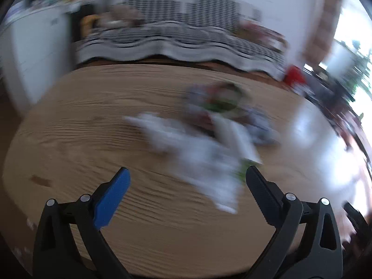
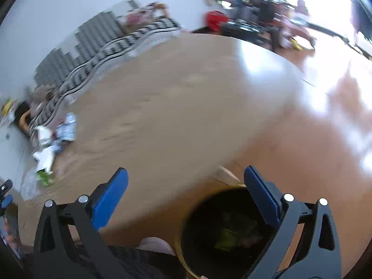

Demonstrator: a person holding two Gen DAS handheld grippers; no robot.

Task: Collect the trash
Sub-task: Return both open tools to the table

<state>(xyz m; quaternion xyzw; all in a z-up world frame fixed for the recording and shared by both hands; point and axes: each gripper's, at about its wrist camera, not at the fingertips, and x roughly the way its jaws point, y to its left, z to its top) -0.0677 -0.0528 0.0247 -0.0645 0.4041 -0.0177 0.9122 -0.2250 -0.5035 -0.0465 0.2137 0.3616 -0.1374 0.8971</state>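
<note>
A blurred heap of white, blue and green wrappers (image 1: 209, 144) lies mid-way across the round pale wooden table (image 1: 81, 121). The left gripper (image 1: 187, 174) hovers spread and empty; the right gripper (image 2: 186, 174) (equally wide) hangs over a dark round bin (image 2: 227, 232) at the table's near edge.

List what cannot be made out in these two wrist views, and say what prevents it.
- Trash pile, left wrist view: motion blur; single items not tellable.
- Bin contents, right wrist view: dark inside, only a green scrap shows; the rim is cut off by the bottom edge and the right tongs.
- Window area, right wrist view: washed out by glare.
</note>
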